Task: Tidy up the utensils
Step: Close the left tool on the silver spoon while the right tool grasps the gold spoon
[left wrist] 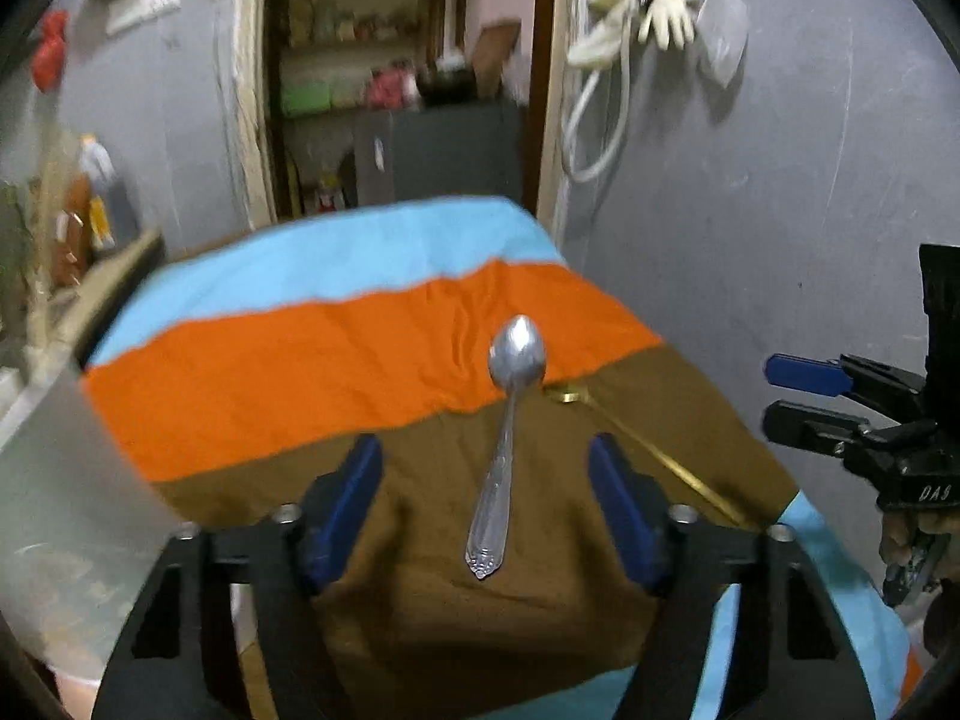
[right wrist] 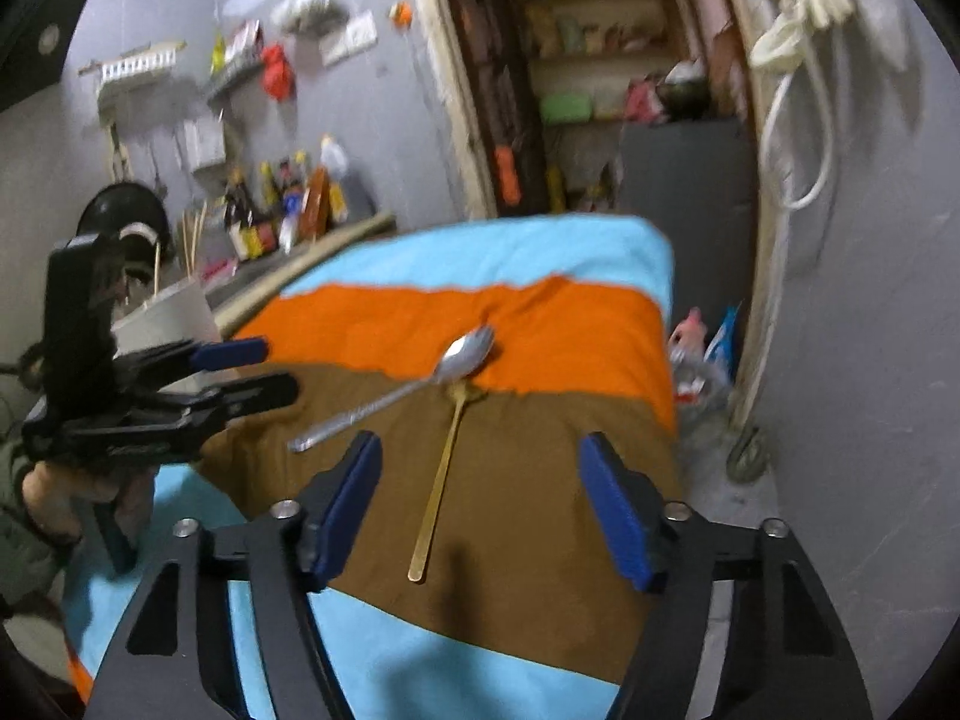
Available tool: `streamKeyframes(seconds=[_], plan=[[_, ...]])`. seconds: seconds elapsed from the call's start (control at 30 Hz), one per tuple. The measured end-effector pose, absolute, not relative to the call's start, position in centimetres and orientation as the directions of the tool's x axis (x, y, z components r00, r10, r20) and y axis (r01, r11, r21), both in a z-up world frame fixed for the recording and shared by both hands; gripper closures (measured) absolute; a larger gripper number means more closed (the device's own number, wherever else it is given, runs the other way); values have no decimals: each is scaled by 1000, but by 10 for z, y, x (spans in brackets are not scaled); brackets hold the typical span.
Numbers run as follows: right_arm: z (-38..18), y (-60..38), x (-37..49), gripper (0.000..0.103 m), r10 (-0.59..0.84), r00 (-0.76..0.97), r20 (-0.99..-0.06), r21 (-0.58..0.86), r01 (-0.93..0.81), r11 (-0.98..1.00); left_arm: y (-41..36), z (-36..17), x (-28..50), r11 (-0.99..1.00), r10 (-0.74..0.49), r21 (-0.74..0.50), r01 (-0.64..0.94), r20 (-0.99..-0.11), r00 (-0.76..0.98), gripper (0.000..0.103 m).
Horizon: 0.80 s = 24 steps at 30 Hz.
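Observation:
A silver spoon [left wrist: 507, 444] lies on the brown band of a striped cloth [left wrist: 300, 384], bowl on the orange band; it also shows in the right wrist view [right wrist: 408, 387]. A gold spoon [right wrist: 441, 474] lies beside it, its bowl hidden under the silver bowl; it shows as a thin gold line in the left wrist view [left wrist: 648, 450]. My left gripper [left wrist: 486, 498] is open and empty, its fingers either side of the silver handle above the cloth. My right gripper [right wrist: 480, 498] is open and empty, straddling the gold handle. Each gripper shows in the other's view: the right one [left wrist: 810, 402], the left one [right wrist: 252, 372].
The cloth [right wrist: 540, 324] covers a small table with blue, orange and brown bands. A counter with bottles [right wrist: 282, 210] and a white pot [right wrist: 174, 312] stands left. A grey wall with hanging gloves [left wrist: 648, 12] is right. A doorway with shelves [left wrist: 360, 60] is behind.

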State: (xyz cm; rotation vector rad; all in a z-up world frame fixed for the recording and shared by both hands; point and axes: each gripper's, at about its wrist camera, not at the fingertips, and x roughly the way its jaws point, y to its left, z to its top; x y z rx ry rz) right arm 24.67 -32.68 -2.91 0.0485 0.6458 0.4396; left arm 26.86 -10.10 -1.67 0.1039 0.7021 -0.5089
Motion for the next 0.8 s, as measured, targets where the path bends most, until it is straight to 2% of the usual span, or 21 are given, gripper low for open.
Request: streamKeyframes(seconds=[0.07, 0.17, 0.23, 0.5, 0.57, 0.63, 0.8], plan=[[-35, -319, 257, 46, 417, 679, -605, 173, -399, 900, -103, -25, 280, 863, -428, -110, 493, -678, 598, 58], [-42, -308, 270, 58, 415, 634, -652, 160, -420, 893, -105, -34, 296, 854, -437, -148, 499, -723, 534, 70], [-49, -300, 278, 65, 410, 601, -686, 148, -436, 888, -105, -37, 303, 851, -443, -167, 498, -738, 509, 71], [-56, -278, 295, 72, 323, 593, -738, 30, -448, 893, -110, -41, 321, 848, -447, -184, 496, -753, 484, 71], [-57, -278, 302, 81, 304, 597, -743, 12, -443, 897, -113, -43, 327, 848, -444, -183, 498, -757, 479, 71], [-58, -279, 306, 95, 296, 597, -745, 9, -435, 900, -115, -43, 332, 848, -444, -183, 498, -759, 476, 71], [-58, -291, 315, 99, 282, 616, -736, 16, -401, 916, -124, -44, 344, 844, -435, -163, 512, -767, 472, 71]])
